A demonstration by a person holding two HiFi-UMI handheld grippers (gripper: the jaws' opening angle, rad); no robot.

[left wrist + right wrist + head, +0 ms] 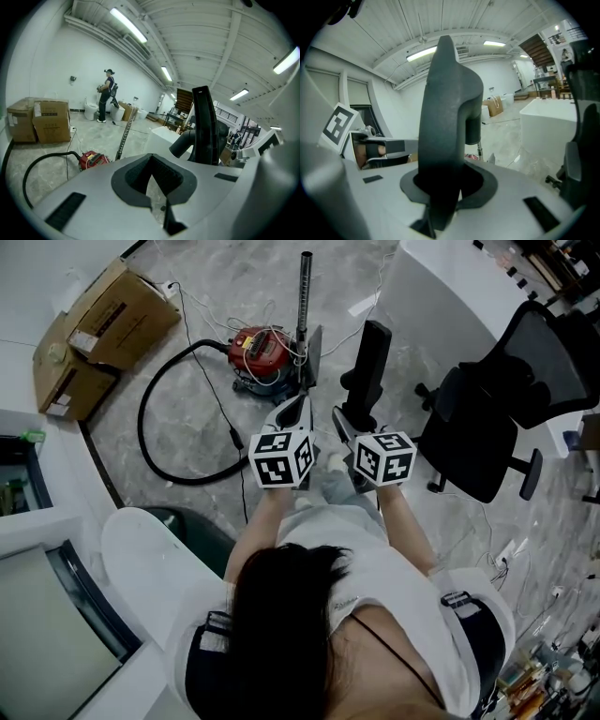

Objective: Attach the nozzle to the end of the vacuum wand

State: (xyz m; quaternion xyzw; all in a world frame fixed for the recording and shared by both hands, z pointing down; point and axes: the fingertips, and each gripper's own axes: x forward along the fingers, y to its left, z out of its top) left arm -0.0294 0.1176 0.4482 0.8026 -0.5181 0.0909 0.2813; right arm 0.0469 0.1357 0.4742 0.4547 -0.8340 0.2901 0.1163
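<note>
Where the nozzle is: black nozzle stands upright in the right gripper, jaws partly apart and clamped on its base, well apart from the wand.
Wand: upright beside the red vacuum on the floor, top end bare.
Other jaws: left gripper fully closed, holding nothing.
Risk: nobody steadies the wand, so I reckon a skewed push could topple it or jam the nozzle.
Count: 1 nozzle, 1 wand, 1 vacuum, 1 hose, 2 cardboard boxes.
</note>
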